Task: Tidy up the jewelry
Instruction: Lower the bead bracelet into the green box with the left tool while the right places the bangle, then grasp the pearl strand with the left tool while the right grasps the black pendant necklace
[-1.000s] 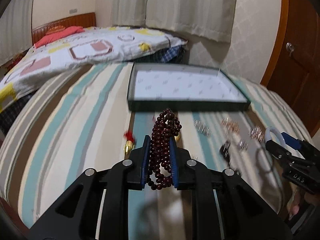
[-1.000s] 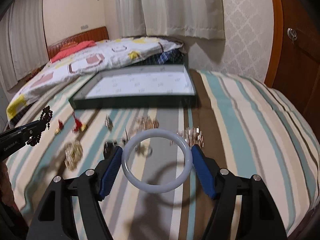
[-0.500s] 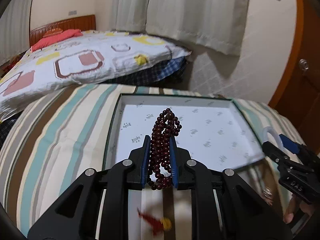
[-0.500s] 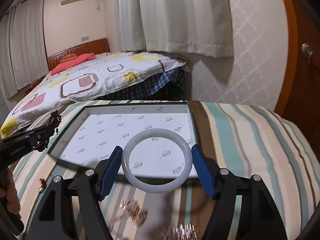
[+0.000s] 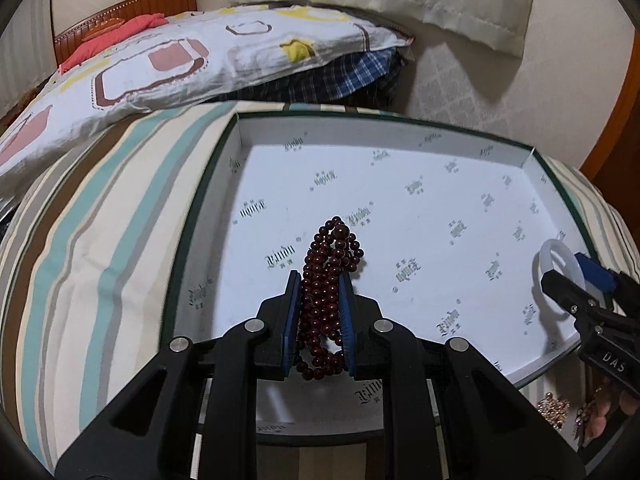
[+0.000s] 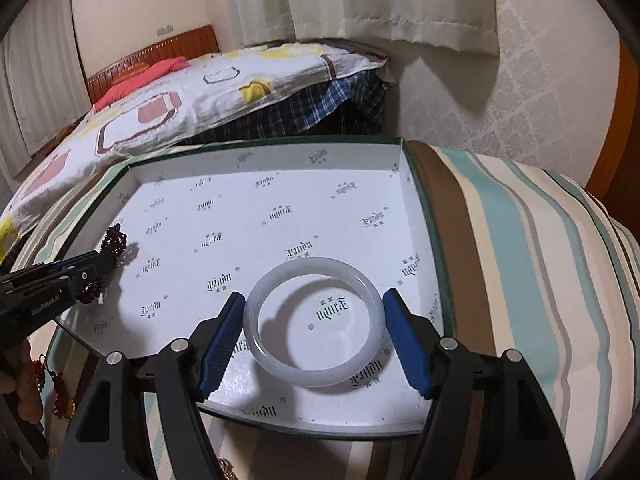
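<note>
**2 pieces carried, 1 box beneath them**

2 grippers are loaded and both sit over the open box [image 6: 416, 200], so what matters to me now is where each piece hangs relative to the box floor.

My left gripper [image 5: 319, 320] is clamped narrow on the dark red bead string [image 5: 332, 276]. The beads bunch between the blue pads and their long axis runs straight along the fingers, toward 12 o'clock in the left wrist view, with a loop spilling past the tips. White box floor lies below them, nearer the box's 9 o'clock wall. From the right wrist view that gripper enters at 9 o'clock, just inside the box edge.

My right gripper [image 6: 314, 332] holds the pale bangle [image 6: 314, 322] across its width, jaws standing wide with a pad on each side of the ring. The ring lies nearly flat, its hole facing the floor, over the near half of the box toward the 3 o'clock wall.

The 2 pieces are well apart, so I judge neither release would foul the other. The bangle looks closer to the floor. A few gold trinkets [image 5: 554, 410] lie outside the box, on the striped bedcover [image 6: 520, 260].
</note>
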The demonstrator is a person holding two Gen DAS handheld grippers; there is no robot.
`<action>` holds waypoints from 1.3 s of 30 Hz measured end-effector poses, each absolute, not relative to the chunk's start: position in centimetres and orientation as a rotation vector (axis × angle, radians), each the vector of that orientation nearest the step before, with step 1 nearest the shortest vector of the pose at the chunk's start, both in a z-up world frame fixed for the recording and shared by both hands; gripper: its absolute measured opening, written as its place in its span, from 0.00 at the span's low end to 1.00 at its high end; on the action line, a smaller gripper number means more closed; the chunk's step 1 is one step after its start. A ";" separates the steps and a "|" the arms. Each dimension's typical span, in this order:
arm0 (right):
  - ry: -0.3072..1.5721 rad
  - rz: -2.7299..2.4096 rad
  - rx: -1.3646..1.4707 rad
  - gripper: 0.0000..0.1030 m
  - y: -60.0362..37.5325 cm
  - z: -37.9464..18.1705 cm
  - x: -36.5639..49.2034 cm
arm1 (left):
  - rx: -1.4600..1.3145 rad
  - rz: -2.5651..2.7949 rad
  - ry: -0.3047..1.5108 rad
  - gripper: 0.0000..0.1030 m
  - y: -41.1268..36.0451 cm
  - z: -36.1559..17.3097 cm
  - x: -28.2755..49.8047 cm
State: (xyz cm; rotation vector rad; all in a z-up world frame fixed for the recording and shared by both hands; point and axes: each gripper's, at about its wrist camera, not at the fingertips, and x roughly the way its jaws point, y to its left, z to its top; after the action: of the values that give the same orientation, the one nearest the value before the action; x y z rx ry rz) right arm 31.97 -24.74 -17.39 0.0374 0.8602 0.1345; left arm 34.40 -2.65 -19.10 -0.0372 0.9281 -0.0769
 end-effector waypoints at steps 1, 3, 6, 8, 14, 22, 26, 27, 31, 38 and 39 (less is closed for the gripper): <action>0.863 0.133 0.029 0.67 -24.7 -17.4 32.0 | -0.028 -0.075 0.923 0.19 -2.8 -19.2 34.4; 0.873 0.130 0.011 0.67 -24.6 -17.6 32.1 | -0.006 -0.072 0.919 0.20 -3.1 -19.2 34.4; 0.884 0.125 -0.014 0.67 -24.4 -17.6 32.3 | -0.009 -0.076 0.918 0.24 -3.2 -19.2 34.3; 0.888 0.125 -0.024 0.67 -24.3 -17.7 32.4 | -0.005 -0.079 0.915 0.28 -3.4 -19.2 34.3; 0.890 0.132 -0.029 0.68 -24.4 -17.6 32.4 | 0.007 -0.091 0.909 0.42 -3.9 -19.2 34.2; 0.877 0.130 -0.010 0.68 -24.7 -17.4 32.4 | 0.003 -0.101 0.911 0.50 -3.9 -19.2 34.2; 0.834 0.112 0.006 0.68 -25.0 -16.4 31.7 | -0.004 -0.101 0.894 0.51 -3.7 -18.7 33.8; 0.818 0.108 0.009 0.68 -25.0 -15.9 31.5 | -0.004 -0.100 0.887 0.52 -3.7 -18.4 33.6; 0.758 0.104 0.014 0.68 -24.8 -13.7 29.8 | -0.015 -0.103 0.832 0.56 -3.4 -16.3 32.1; 0.695 0.093 0.048 0.68 -24.5 -11.7 25.3 | -0.031 -0.106 0.739 0.57 -3.3 -13.0 27.0; 0.688 0.089 0.051 0.68 -24.3 -11.7 24.3 | -0.033 -0.105 0.730 0.57 -3.2 -12.7 26.3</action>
State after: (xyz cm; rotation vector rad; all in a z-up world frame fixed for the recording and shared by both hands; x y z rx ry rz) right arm 24.26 -24.34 -11.66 0.0511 0.6882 0.0894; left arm 26.28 -3.20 -12.74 -0.0329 0.7301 -0.1047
